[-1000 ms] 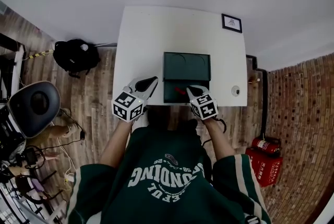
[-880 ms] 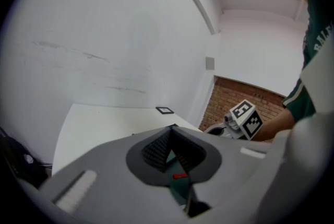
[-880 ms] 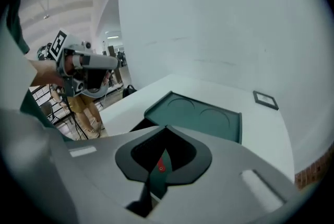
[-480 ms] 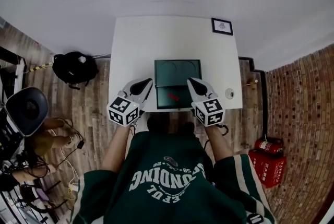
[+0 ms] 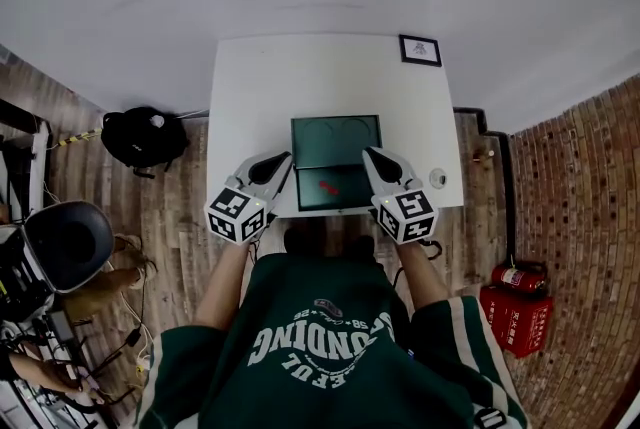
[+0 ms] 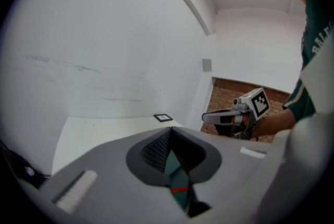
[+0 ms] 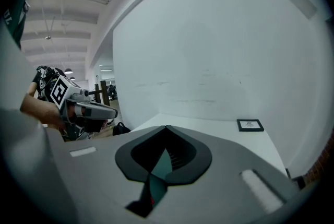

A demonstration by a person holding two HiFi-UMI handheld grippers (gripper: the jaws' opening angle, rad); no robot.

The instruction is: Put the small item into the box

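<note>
Backpack (image 5: pixel 145 135), black, sits on the wood floor at the left of the head view. Your left gripper (image 5: pixel 283 160) hovers at the near edge of the white table (image 5: pixel 300 77), just left of the dark green box (image 5: pixel 350 200), its jaws closed together on nothing. The box lies open at the frame's centre, and the small red item (image 5: pixel 326 186) rests inside its nearer half. Your right gripper (image 5: pixel 368 153) flanks the box on the right, jaws likewise pressed together and empty. Farther right, a framed picture (image 5: pixel 420 49) lies at the table's upper right corner.
</note>
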